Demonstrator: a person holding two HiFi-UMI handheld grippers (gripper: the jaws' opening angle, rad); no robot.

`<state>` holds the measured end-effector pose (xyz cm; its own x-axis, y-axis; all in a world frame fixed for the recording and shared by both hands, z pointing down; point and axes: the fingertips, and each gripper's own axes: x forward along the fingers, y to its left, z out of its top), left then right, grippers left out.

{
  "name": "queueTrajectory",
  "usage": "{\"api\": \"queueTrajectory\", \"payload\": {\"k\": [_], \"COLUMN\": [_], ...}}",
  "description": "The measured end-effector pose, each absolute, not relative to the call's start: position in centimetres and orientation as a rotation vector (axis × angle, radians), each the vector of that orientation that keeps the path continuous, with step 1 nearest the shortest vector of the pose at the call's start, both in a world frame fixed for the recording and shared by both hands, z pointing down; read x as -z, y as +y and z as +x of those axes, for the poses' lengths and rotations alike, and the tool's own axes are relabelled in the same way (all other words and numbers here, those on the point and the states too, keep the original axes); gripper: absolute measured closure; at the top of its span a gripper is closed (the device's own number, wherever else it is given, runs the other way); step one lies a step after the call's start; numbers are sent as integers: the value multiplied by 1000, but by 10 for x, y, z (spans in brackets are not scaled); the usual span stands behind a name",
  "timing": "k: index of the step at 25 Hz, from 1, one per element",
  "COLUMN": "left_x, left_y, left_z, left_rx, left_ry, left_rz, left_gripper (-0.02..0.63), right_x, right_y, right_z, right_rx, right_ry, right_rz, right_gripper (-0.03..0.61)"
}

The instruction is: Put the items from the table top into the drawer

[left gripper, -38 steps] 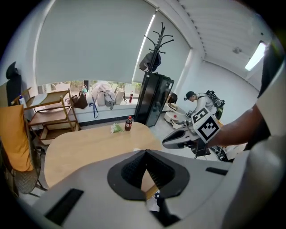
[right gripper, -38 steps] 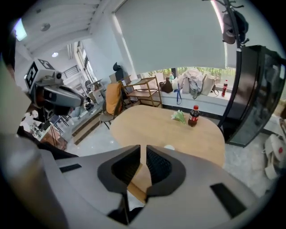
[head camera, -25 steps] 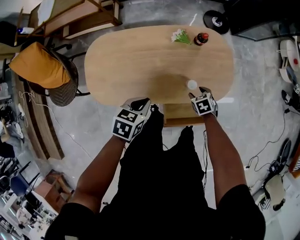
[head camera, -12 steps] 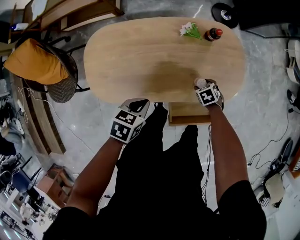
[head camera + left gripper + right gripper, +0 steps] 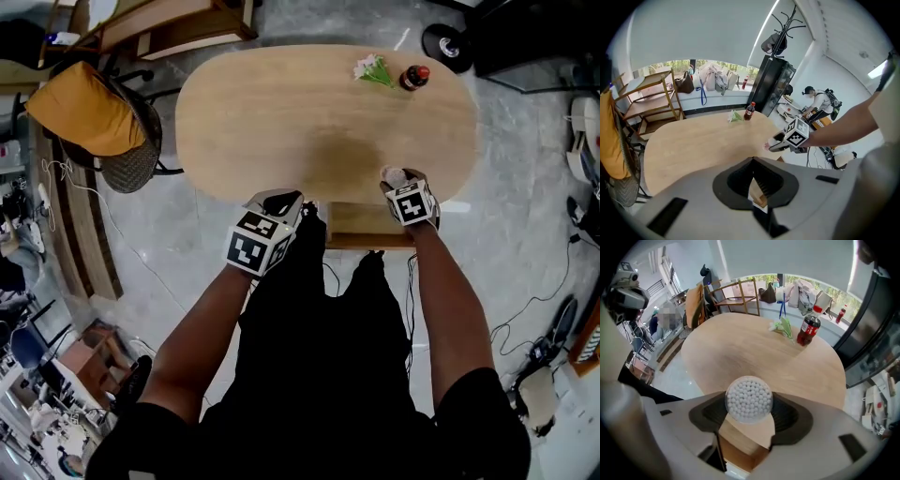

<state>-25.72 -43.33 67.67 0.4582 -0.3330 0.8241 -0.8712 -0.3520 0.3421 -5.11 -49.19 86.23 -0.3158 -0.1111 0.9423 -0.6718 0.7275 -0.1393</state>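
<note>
A round clear jar of small white balls (image 5: 748, 399) stands on the oval wooden table (image 5: 281, 112) near its front edge. My right gripper (image 5: 397, 184) points steeply down with its jaws wide on either side of the jar, and no squeeze shows. A cola bottle (image 5: 411, 77) and a small green and white bunch (image 5: 372, 69) sit at the table's far end. Under the front edge a wooden drawer (image 5: 361, 225) stands pulled out. My left gripper (image 5: 272, 214) hovers by the table edge, shut and empty.
A chair with an orange cushion (image 5: 89, 112) stands to the left of the table. A wooden shelf unit (image 5: 178, 23) stands beyond it. Cables lie on the floor at the right (image 5: 534, 309). A person (image 5: 819, 99) stands in the background of the left gripper view.
My right gripper has come forward over the jar, which lay just ahead of it before and now sits between its jaws. The left gripper has stayed in place.
</note>
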Motion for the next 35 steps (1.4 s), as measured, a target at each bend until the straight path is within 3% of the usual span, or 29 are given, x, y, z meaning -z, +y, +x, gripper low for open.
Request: {"api": "queueTrajectory", "payload": {"k": [19,35], "left_x": [-646,-720], "left_y": [-324,-255], "left_z": [-120,-130], "left_rx": [-672,-711], "left_ry": [-1307,-1207], "left_rz": [1776,1697], "left_gripper": [612,612], "right_x": [-803,-967], "right_y": [-360,-316], "right_z": [15,-18], "right_rx": [-565,-518], "right_ry": [-2061,-1863], "right_rz": [337,361], "right_gripper": [310,310]}}
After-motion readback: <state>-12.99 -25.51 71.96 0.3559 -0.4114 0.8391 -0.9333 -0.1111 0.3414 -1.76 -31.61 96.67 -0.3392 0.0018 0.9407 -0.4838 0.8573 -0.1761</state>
